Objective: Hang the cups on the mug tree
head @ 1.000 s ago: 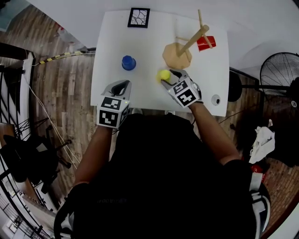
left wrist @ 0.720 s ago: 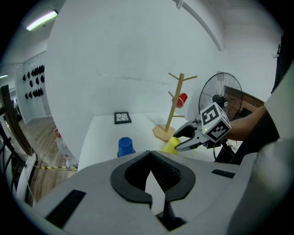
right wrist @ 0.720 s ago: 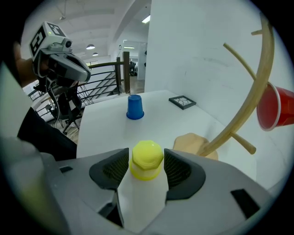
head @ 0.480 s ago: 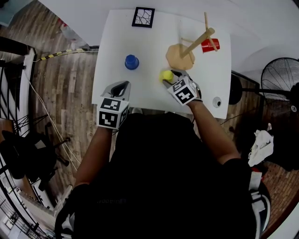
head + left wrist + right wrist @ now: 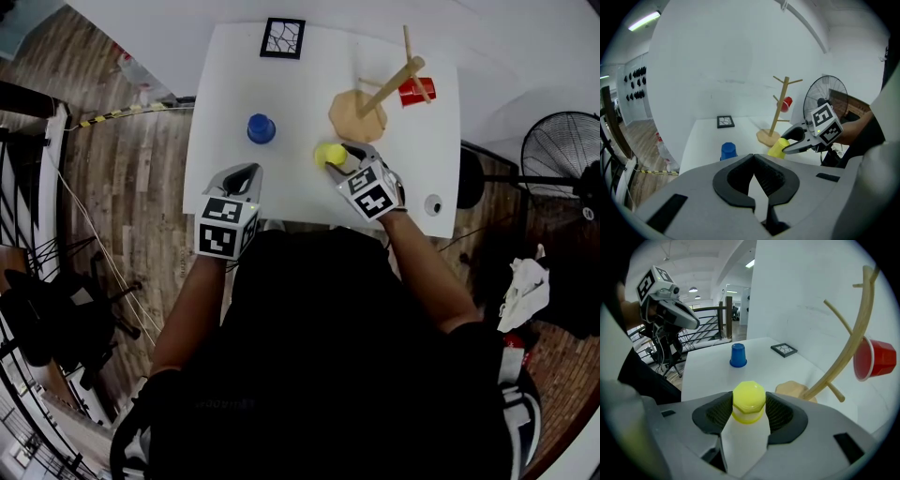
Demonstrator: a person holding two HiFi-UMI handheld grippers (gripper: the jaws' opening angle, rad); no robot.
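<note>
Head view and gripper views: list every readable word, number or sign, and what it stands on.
No readable words or numbers anywhere.
Cubes on left gripper and right gripper: square marker patterns only.
White branching lines, no letters: black framed square picture.
Blank: yellow plastic cup.

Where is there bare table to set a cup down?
Bare: between the blue plastic cup, the black-framed picture and the wooden mug tree. Crowded: near the tree's base, where the right claw holds a yellow plastic cup.
</note>
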